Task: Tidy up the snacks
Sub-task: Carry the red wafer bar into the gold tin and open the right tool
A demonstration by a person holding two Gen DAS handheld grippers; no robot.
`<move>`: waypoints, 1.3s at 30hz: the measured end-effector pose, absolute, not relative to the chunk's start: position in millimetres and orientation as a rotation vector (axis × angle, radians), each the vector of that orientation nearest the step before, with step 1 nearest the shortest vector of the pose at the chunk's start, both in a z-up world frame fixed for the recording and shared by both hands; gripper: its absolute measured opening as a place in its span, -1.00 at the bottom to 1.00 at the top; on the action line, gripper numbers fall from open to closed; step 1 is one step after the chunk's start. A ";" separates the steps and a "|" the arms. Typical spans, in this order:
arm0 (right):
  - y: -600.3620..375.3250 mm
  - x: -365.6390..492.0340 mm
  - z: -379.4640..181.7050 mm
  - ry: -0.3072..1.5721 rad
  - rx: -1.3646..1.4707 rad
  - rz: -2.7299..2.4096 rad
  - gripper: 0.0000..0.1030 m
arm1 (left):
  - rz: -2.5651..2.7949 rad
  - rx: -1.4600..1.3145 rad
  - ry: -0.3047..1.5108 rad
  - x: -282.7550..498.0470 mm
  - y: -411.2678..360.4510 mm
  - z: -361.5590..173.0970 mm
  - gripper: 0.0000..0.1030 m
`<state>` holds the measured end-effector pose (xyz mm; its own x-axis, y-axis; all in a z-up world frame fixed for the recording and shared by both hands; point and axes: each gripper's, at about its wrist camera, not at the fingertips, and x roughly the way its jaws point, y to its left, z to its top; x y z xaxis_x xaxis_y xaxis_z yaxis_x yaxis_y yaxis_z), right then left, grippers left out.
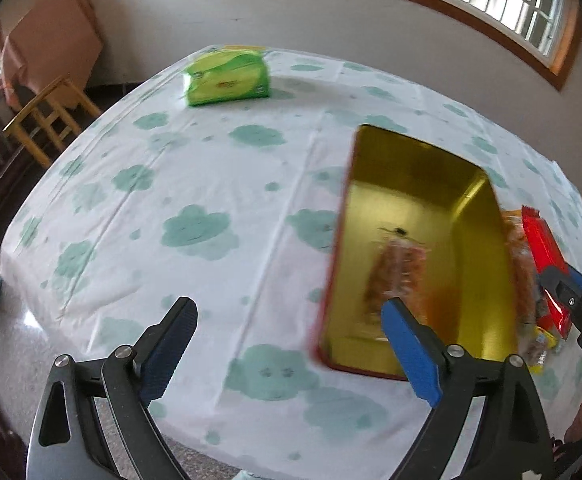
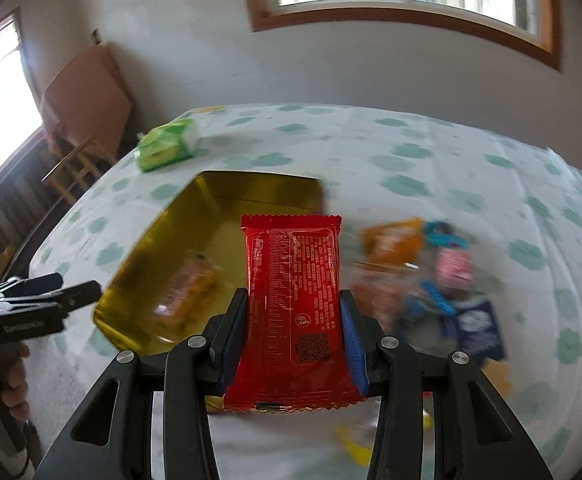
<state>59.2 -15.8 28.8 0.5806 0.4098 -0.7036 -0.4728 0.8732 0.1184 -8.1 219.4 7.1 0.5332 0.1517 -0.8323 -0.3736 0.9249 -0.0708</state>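
Observation:
A gold-lined tin box point(image 1: 471, 240) with red outer walls lies open on the table; it also shows in the right wrist view point(image 2: 163, 240). One orange snack packet point(image 1: 399, 272) lies inside it. My right gripper point(image 2: 293, 332) is shut on a red snack packet point(image 2: 295, 300) and holds it above the table by the box's near right side; it shows at the right of the left wrist view point(image 1: 547, 264). My left gripper point(image 1: 291, 344) is open and empty, just left of the box's near end. Several loose snack packets point(image 2: 431, 276) lie right of the box.
A green tissue pack point(image 1: 227, 78) lies at the table's far left. The cloud-print tablecloth point(image 1: 195, 208) covers the table. A wooden chair point(image 1: 47, 120) and a folded table stand by the wall at the left. A window runs along the back wall.

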 end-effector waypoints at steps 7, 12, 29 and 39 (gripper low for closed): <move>45.5 60.5 16.4 0.825 -0.156 0.584 -0.14 | 0.385 -0.248 0.975 -18.9 238.4 0.8 0.78; 69.1 65.0 7.2 0.845 -0.198 0.587 -0.14 | 0.401 -0.248 0.987 -22.1 246.2 -4.5 0.78; 86.6 80.6 -22.2 0.924 -0.234 0.563 -0.13 | 0.413 -0.239 1.004 -21.0 251.7 -9.1 0.78; 85.1 77.9 -21.0 0.918 -0.222 0.592 0.00 | 0.403 -0.232 0.997 -21.8 245.1 -5.5 0.78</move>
<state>77.9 85.1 -21.0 0.4630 0.3851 -0.7983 -0.5684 0.8201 0.0659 -21.8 245.1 -5.5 0.4774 0.2223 -0.8501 -0.4308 0.9024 -0.0060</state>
